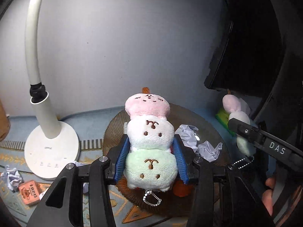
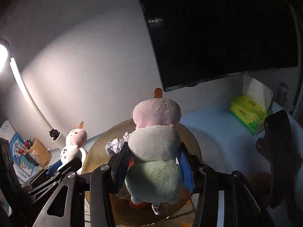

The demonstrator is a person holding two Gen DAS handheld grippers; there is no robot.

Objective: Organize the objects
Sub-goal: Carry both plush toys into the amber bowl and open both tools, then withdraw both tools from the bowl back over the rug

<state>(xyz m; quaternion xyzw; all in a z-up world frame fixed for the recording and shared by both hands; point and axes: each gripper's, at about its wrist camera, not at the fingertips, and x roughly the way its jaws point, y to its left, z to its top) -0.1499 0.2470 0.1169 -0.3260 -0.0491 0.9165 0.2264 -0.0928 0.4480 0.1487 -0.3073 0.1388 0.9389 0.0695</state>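
My left gripper (image 1: 151,145) is shut on a plush dango skewer (image 1: 151,132) of pink, white and green balls, its stitched faces turned to the camera, above a brown ribbed plate (image 1: 113,124). My right gripper (image 2: 153,152) is shut on a second plush skewer (image 2: 154,143), seen from its plain back, over the same plate (image 2: 98,143). Each view shows the other pair to the side: the right gripper (image 1: 244,130) with its plush (image 1: 233,106), and the left gripper (image 2: 64,163) with its plush (image 2: 74,141). Bead chains hang from both toys.
Crumpled paper (image 1: 189,132) and an orange object (image 1: 181,189) lie on the plate. A white desk lamp (image 1: 51,147) stands left, with a small orange box (image 1: 30,191) and paper wads (image 1: 12,176). A dark monitor (image 2: 217,28), green tissue pack (image 2: 246,113) and pen cup (image 2: 39,153) ring the desk.
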